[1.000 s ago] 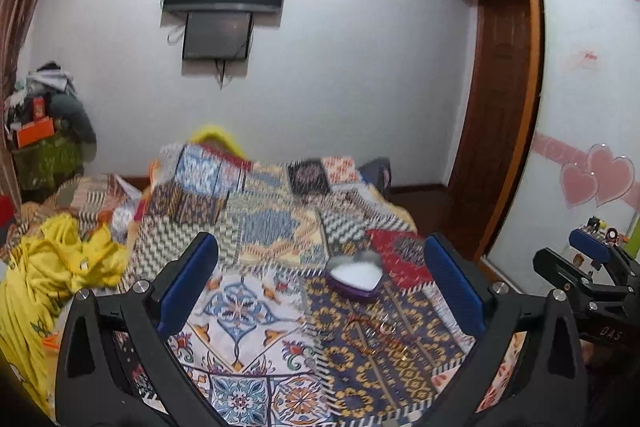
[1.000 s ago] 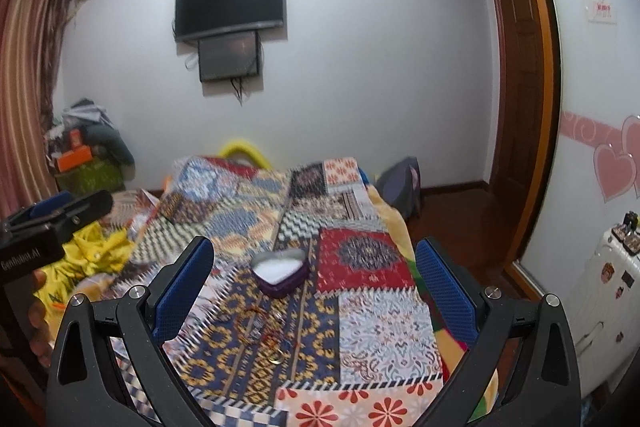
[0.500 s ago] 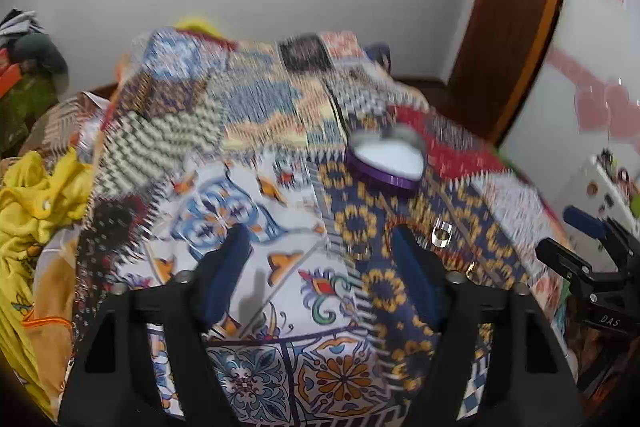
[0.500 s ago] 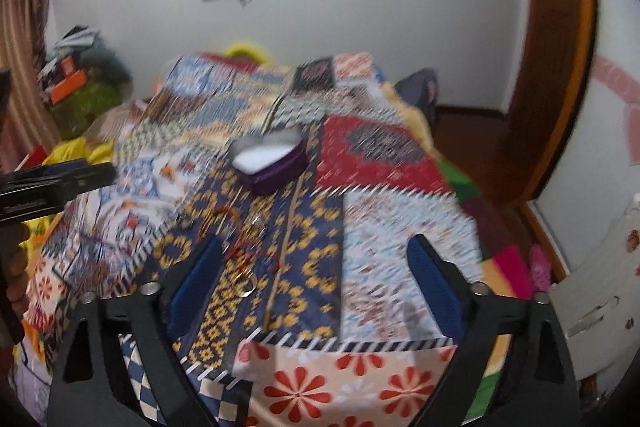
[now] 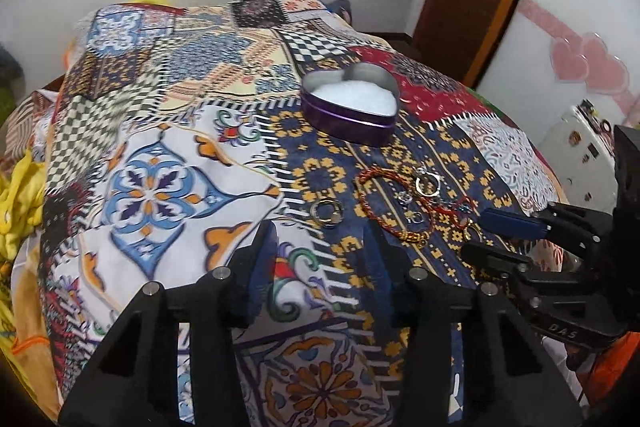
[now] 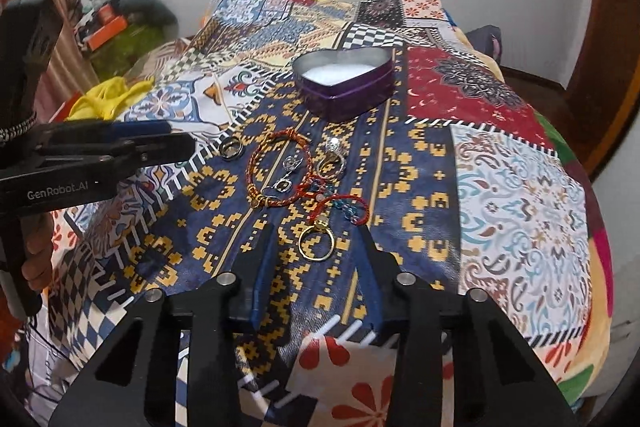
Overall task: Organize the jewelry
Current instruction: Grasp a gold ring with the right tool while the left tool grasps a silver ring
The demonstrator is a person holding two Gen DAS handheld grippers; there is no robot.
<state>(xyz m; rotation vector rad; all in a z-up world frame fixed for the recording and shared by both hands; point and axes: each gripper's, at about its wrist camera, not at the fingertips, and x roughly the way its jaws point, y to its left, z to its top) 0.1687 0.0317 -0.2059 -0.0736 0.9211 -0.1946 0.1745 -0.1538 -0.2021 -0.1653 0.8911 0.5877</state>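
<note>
Jewelry lies on a patchwork bedspread (image 5: 160,187). A heart-shaped purple tin (image 5: 344,125) (image 6: 348,99) with white padding stands open behind it. A red braided bracelet (image 5: 374,171) (image 6: 286,135) loops around small silver pieces. My left gripper (image 5: 320,231) hangs low over a silver band ring (image 5: 325,203) (image 6: 222,149), which lies just ahead of the tips; the jaws are closing and nothing is pressed. My right gripper (image 6: 317,237) straddles a gold ring (image 6: 320,226); its jaws are closing, with gaps left on both sides.
Another ring (image 5: 427,183) (image 6: 331,163) and blue beads (image 6: 348,209) lie among the pieces. Yellow cloth (image 6: 108,99) is heaped left of the bed. A person's hand (image 6: 36,255) holds the left gripper's handle. The bed drops off at right toward a white cabinet (image 5: 580,147).
Both grippers have dropped and tipped down from facing the wall and TV to facing the bedspread. Both pairs of jaws have narrowed from wide apart.
</note>
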